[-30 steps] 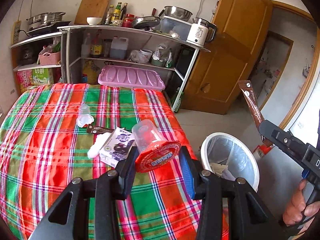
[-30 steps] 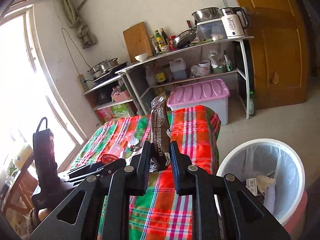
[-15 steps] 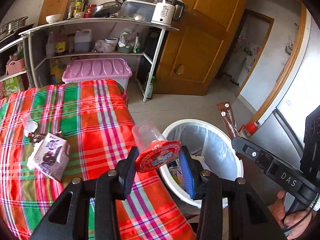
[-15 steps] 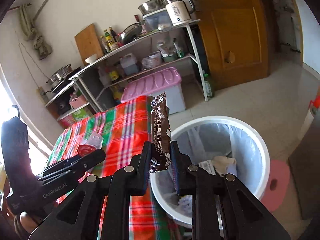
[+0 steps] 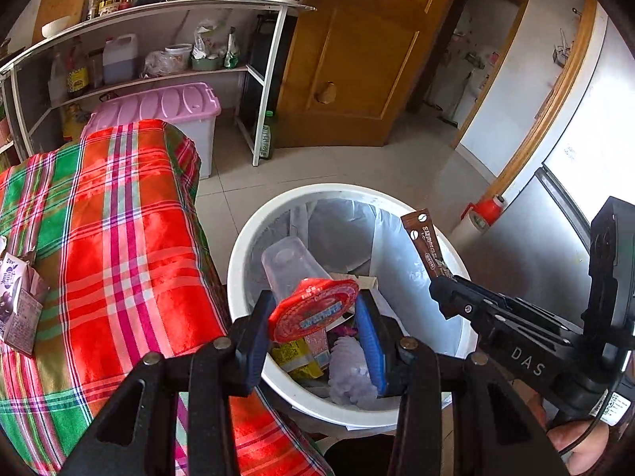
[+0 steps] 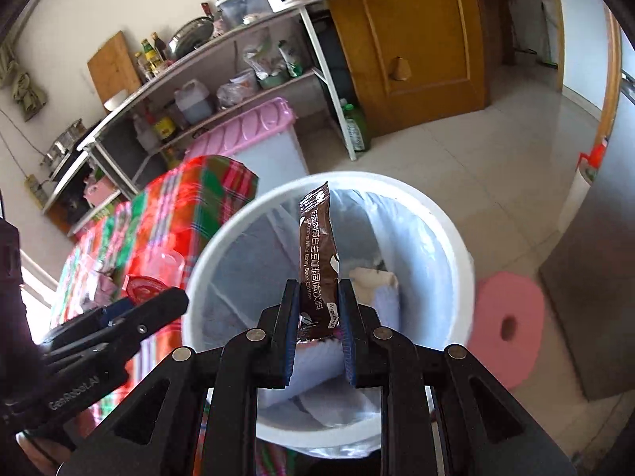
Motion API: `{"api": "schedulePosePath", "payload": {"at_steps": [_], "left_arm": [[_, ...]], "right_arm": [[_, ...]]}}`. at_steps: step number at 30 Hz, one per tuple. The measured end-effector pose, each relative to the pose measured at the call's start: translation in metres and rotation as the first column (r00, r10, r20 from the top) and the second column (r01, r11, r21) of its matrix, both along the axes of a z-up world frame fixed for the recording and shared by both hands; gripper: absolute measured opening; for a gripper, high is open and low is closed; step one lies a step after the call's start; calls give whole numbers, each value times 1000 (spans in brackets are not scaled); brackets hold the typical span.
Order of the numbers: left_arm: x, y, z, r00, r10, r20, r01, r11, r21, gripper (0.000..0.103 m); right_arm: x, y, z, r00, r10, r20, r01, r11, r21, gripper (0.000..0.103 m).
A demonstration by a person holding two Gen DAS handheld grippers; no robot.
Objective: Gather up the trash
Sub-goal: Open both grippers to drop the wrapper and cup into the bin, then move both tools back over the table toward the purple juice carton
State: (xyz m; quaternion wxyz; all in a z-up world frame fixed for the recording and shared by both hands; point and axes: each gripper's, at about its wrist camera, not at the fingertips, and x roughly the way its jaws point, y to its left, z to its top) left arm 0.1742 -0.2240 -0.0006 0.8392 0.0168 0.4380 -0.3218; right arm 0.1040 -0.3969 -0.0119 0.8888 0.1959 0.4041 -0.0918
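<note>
My left gripper is shut on a clear plastic cup with a red foil lid, held over the open white trash bin. My right gripper is shut on a brown coffee sachet that stands upright above the same bin. In the left wrist view the sachet and the right gripper hang over the bin's right rim. In the right wrist view the cup sits at the bin's left edge. The bin is lined with a clear bag and holds wrappers and paper.
A table with a red and green plaid cloth stands left of the bin, with a small purple carton on it. Behind are a pink-lidded storage box, metal shelves, a wooden door, and a pink round mat on the floor.
Both grippers swung from above the table over to the trash bin and dropped lower, each still holding its item. The bin now fills the middle of both views.
</note>
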Motion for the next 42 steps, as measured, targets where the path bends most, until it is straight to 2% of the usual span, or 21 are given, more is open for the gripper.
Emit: {"api": "schedulePosePath", "payload": {"at_steps": [10, 14, 16, 19, 25, 31, 35, 42], "left_arm": [[-6, -15, -4, 1000, -4, 16, 4, 999, 43, 44], [-6, -15, -2, 1000, 0, 23, -2, 999, 47, 55], [-7, -13, -1, 1000, 7, 25, -8, 999, 43, 56], [-8, -8, 2, 1000, 12, 28, -13, 999, 42, 60], [-14, 4, 11, 999, 18, 42, -19, 1000, 22, 64], [-22, 30, 20, 997, 52, 61, -51, 999, -12, 66], [-24, 59, 24, 992, 103, 67, -101, 994, -34, 67], [-23, 122, 28, 970, 227, 86, -224, 974, -42, 68]], "right_arm": [[-4, -16, -18, 997, -36, -62, 33, 998, -46, 20], [-8, -16, -20, 996, -50, -79, 46, 997, -57, 20], [-9, -17, -19, 995, -57, -81, 52, 996, -68, 22], [-10, -16, -17, 995, -61, -83, 54, 996, -75, 31], [-15, -8, -9, 996, -56, -67, 51, 996, -71, 33], [-19, 5, 2, 998, -46, -34, 43, 996, -73, 36], [-17, 25, 8, 1000, 4, -16, -5, 998, -70, 50], [-12, 62, 26, 996, 83, 33, -80, 995, -66, 50]]}}
